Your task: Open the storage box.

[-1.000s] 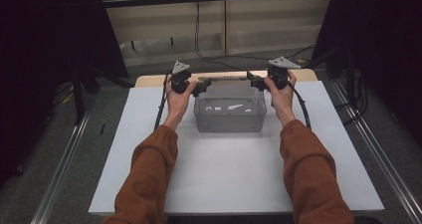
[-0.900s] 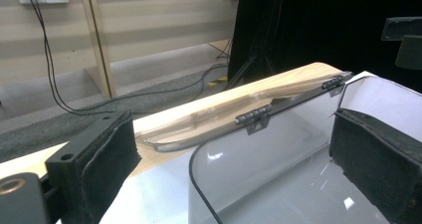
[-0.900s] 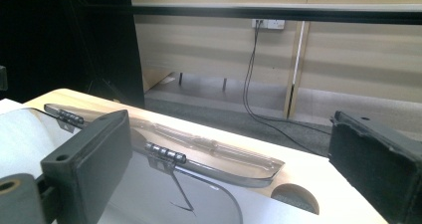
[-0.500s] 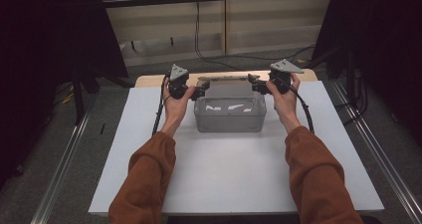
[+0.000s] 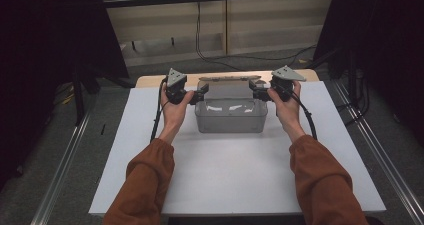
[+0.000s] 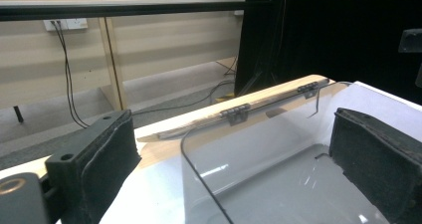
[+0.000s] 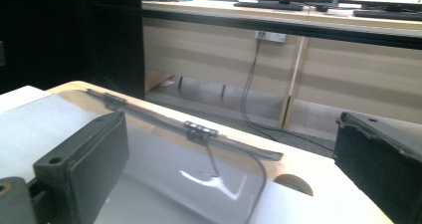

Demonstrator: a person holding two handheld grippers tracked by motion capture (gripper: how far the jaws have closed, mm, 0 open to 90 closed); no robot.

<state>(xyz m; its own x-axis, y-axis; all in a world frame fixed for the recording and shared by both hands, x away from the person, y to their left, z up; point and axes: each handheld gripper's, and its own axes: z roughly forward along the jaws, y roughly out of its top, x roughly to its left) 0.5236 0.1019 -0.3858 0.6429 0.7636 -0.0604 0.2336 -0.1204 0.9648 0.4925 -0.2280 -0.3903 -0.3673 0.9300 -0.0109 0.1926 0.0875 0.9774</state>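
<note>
A clear plastic box point(image 5: 231, 116) sits at the far middle of the white table point(image 5: 235, 175), its hinged lid point(image 5: 227, 87) lying open toward the back. My left gripper point(image 5: 197, 96) is at the box's left end and my right gripper point(image 5: 255, 91) at its right end. In the left gripper view the left gripper point(image 6: 231, 134) is open, the box's end wall point(image 6: 199, 169) running between its jaws. In the right gripper view the right gripper point(image 7: 229, 144) is open too, with the box rim point(image 7: 259, 179) between its jaws. Neither is clamped on the plastic.
The white table ends just behind the box at a wooden edge point(image 5: 150, 80). Beyond it are a beige desk front with hanging cables point(image 5: 197, 25) and dark curtains point(image 5: 50, 30) on both sides. Metal rails point(image 5: 65, 170) run along the floor beside the table.
Both hands have drifted slightly toward me and a little apart at the box's ends. The box has stayed in place and both grippers have stayed open.
</note>
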